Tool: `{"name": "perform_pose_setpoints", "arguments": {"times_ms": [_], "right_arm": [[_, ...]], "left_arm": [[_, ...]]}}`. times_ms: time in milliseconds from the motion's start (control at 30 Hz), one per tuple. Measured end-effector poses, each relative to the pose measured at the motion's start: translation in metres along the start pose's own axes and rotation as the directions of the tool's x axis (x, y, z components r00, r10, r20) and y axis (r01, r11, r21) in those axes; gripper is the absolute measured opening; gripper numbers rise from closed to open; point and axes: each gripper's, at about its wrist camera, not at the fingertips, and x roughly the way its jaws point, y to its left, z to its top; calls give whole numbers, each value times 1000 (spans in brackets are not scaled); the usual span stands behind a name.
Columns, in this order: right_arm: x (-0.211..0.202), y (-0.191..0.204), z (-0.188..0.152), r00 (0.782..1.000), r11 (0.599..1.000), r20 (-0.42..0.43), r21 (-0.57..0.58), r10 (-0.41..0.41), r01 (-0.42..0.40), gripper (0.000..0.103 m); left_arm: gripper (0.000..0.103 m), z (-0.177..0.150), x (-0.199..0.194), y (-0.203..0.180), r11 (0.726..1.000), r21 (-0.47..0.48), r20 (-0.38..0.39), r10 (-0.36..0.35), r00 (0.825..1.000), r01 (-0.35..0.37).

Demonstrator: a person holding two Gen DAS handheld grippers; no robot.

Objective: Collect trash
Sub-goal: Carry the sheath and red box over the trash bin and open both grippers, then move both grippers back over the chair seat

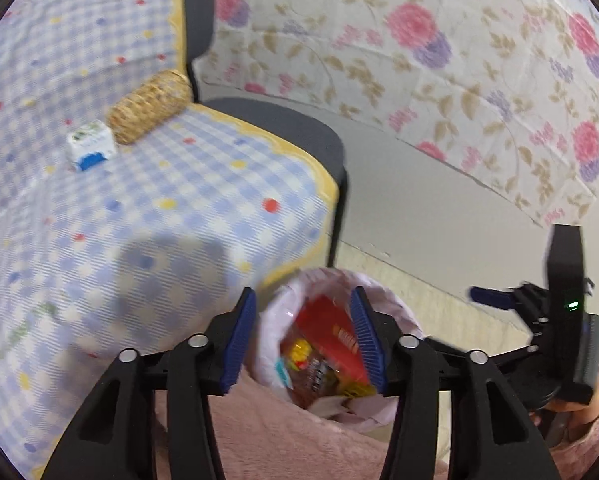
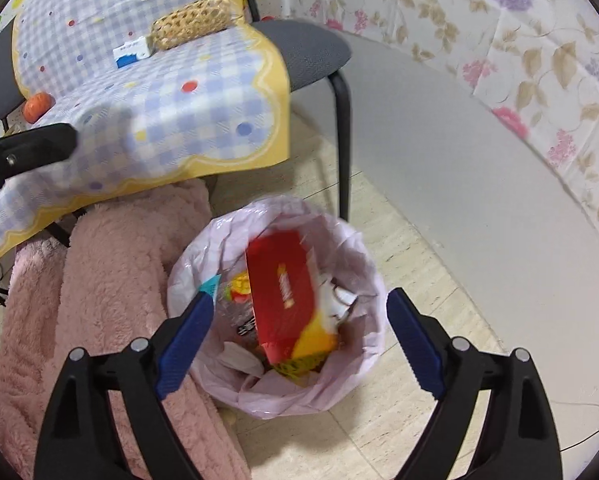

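While both claws hang over the bin (image 2: 363,240), nothing sits between their pads. Right claw (image 2: 299,332): jaws wide, blue pads clear of the bag rim on either side. Left claw (image 1: 303,336): jaws about half apart, empty, bin mouth seen between its fingers.

Bin stands on the floor (image 2: 399,432), lined with a pale pink bag (image 2: 267,400). Inside: red box (image 2: 283,292) tilted, its yellow end down toward 5 o'clock; it looks blurred, and contact with the trash below cannot be told. Under it, wrappers (image 2: 239,284) at 9 o'clock and white paper (image 2: 243,356) at 7 o'clock.

At 9 o'clock of the bin, touching it, is a person's pink fleece leg (image 2: 111,288). At 11 o'clock is a chair (image 2: 311,52) draped with a checked cloth (image 2: 171,120). On the cloth: woven roll (image 2: 191,24) against the backrest, small white-and-blue carton (image 2: 133,52) just beside it at 8 o'clock. An orange object (image 2: 37,104) sits at the seat's left edge.

In the left wrist view the right claw's body shows at 3 o'clock, with a green light (image 1: 571,304).
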Motion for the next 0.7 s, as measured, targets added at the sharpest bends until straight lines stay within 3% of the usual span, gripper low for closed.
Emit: {"name": "perform_pose_setpoints", "arguments": {"times_ms": [300, 567, 700], "right_arm": [[-79, -16, 29, 971, 997, 240, 73, -8, -10, 87], [-79, 19, 49, 960, 995, 264, -14, 97, -97, 86], [-71, 39, 68, 954, 993, 276, -49, 118, -109, 78]], "left_arm": [[69, 7, -42, 26, 995, -60, 88, 90, 992, -85], [72, 8, -69, 50, 979, -100, 121, 192, 974, -180], [72, 11, -77, 78, 957, -153, 121, 264, 957, -245]]}}
